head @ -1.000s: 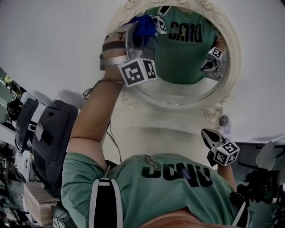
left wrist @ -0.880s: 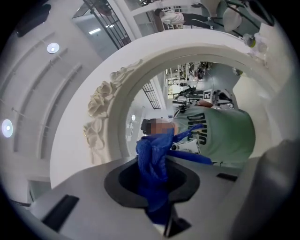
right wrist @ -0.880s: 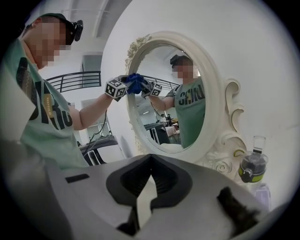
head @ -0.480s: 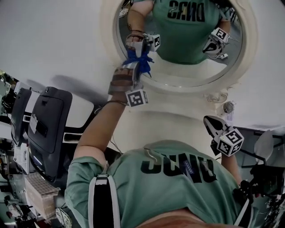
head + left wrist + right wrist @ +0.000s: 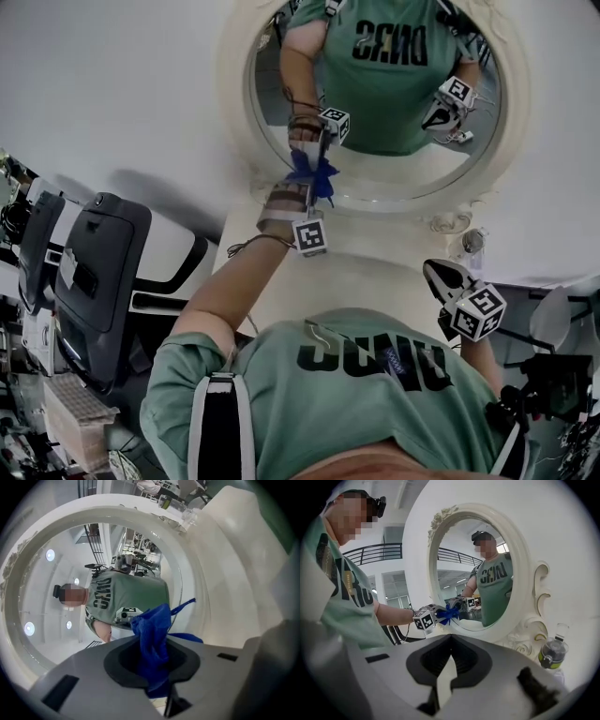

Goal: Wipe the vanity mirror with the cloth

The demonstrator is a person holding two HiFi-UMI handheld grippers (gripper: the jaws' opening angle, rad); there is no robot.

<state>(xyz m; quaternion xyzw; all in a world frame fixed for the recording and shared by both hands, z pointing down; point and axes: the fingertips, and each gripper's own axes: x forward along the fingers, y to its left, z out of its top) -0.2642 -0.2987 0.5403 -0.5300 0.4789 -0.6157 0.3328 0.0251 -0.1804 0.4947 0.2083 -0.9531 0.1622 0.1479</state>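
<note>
From the head view, the left gripper [image 5: 307,186] reaches up to the lower-left part of the vanity mirror [image 5: 380,103], its jaws clamped on a bunched blue cloth [image 5: 317,174] that looks to be touching the glass just above the bottom of the frame. The right gripper [image 5: 439,279] hangs idle, well below the mirror and to its right. In the left gripper view the cloth [image 5: 152,639] stands up out of the closed jaws as a narrow wad, with loose tails trailing toward the mirror's right side. Only a small tip is likely to meet the glass, so wiping well probably calls for pressing that tip flat, sweeping in overlapping arcs along the rim, then working inward, with the hard jaws kept off the glass. In the right gripper view this gripper [image 5: 449,667] has its jaws drawn together to a bare slit with nothing between them. The mirror [image 5: 480,573] stands upright ahead, and a small bottle [image 5: 553,651] sits just beside the mirror's base, so a firm push could rock the mirror into it.
</note>
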